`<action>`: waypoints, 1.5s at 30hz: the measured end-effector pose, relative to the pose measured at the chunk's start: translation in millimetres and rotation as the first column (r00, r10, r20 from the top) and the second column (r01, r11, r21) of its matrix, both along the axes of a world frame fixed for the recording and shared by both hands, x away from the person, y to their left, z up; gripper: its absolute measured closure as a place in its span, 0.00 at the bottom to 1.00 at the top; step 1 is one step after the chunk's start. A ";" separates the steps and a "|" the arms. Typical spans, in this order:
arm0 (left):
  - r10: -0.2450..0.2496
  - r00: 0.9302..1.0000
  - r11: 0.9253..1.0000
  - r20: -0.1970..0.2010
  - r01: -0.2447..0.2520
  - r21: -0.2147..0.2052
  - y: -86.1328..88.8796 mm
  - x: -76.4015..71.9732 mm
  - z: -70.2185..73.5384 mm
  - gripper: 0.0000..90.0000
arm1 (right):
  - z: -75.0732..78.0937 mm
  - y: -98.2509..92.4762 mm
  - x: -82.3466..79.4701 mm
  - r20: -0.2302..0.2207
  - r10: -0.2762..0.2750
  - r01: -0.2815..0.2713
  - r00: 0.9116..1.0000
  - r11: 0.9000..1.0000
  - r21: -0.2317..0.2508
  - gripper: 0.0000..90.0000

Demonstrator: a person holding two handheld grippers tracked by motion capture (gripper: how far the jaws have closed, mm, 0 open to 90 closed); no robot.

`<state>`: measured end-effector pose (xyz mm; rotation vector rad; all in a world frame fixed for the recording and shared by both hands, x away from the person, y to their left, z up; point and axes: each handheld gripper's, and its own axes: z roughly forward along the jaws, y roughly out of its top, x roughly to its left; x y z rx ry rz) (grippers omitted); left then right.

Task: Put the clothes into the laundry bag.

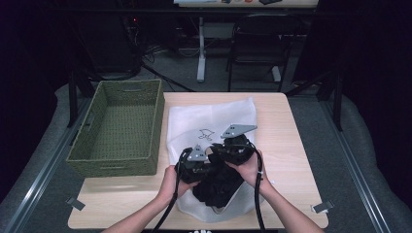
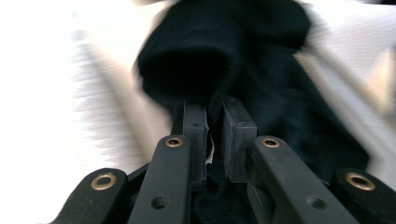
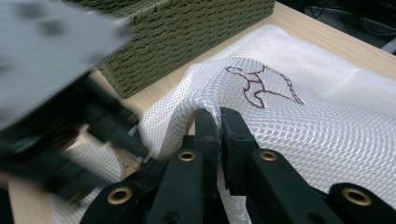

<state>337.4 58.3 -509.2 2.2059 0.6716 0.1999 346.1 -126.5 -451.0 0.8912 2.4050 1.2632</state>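
A person stands at a light wooden table [image 1: 286, 145] holding a two-jaw gripper in each hand, both hands close together over the near middle of the tabletop.

The left gripper [image 2: 214, 122] has its jaws nearly together, pinching a fold of a black garment [image 2: 243, 60]. The dark cloth bulges up just beyond the jaw tips and trails down past them on the far side. A thin sliver of white shows in the narrow gap between the pads. This view is blurred at its edges.

The right gripper [image 3: 219, 122] has its jaws clamped on the edge of a white mesh bag [image 3: 327, 121]. The netting is drawn up into a ridge at the jaw tips and spreads away ahead and to the side of them. A dark outline drawing [image 3: 261, 86] stitched on the mesh lies just beyond the tips.

From the high view, the black garment bunches directly under and between both grippers, resting on the near end of the bag, which stretches away from the hands toward the table's far edge.

A green woven basket [image 1: 97, 160] sits on the left part of the table, just beside the bag and near the left gripper.
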 end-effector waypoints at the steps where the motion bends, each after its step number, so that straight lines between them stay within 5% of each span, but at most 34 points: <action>1: 0.037 0.999 0.999 -0.019 -0.037 0.006 4.0 7.3 -3.6 0.91 | 0.4 -0.8 -0.8 -0.003 0.003 -0.003 1.000 1.000 -0.001 0.96; 3: 0.081 0.996 0.997 -0.036 -0.081 0.013 9.0 13.8 -8.3 0.89 | -1.3 -1.8 -2.7 -0.014 0.010 -0.010 1.000 1.000 -0.019 0.96; 6: 0.069 0.996 0.998 -0.053 -0.068 0.015 12.1 13.4 -9.6 0.83 | -8.8 -2.6 -4.0 -0.029 0.018 -0.020 0.999 0.998 -0.065 0.96; 14: -0.022 0.997 0.998 -0.076 0.026 0.054 13.0 -7.9 6.2 0.44 | -13.4 -8.5 0.3 -0.050 0.006 -0.010 0.999 0.997 -0.075 0.96; 19: -0.064 0.995 0.996 -0.079 0.069 0.057 11.7 -25.7 15.5 0.34 | -14.5 -10.9 2.0 -0.058 0.001 -0.005 0.998 0.997 -0.073 0.96; 24: -0.118 0.984 0.987 -0.132 0.131 0.096 -4.5 -33.1 3.2 0.27 | -16.4 -11.0 2.3 -0.069 0.003 -0.008 0.998 0.997 -0.076 0.96; 28: -0.149 0.972 0.969 -0.181 0.180 0.169 -19.3 -36.4 -18.3 0.28 | -17.1 -11.0 2.3 -0.072 0.006 -0.011 0.997 0.997 -0.076 0.96; 32: -0.138 0.973 0.953 -0.187 0.182 0.243 -27.9 -37.1 -35.5 0.40 | -18.3 -11.2 2.6 -0.076 0.013 -0.019 0.997 0.997 -0.074 0.96; 35: -0.083 0.977 0.960 -0.198 0.131 0.247 -28.4 -33.4 -45.4 0.56 | -17.6 -11.4 2.0 -0.078 0.013 -0.018 0.997 0.997 -0.070 0.96; 40: -0.101 0.979 0.954 -0.176 0.146 0.261 -29.8 -33.9 -42.4 0.85 | -13.0 -13.8 1.5 -0.076 0.018 -0.021 0.997 0.999 -0.037 0.96; 42: -0.090 0.987 0.953 -0.132 0.124 0.278 -30.6 -33.6 -39.0 0.87 | -10.3 -13.8 0.4 -0.070 0.021 -0.023 0.997 0.999 -0.028 0.96; 45: -0.030 0.998 0.968 -0.055 0.042 0.246 -28.0 -26.3 -25.8 0.87 | -3.5 -12.5 -2.9 -0.053 0.030 -0.031 0.998 1.000 -0.004 0.96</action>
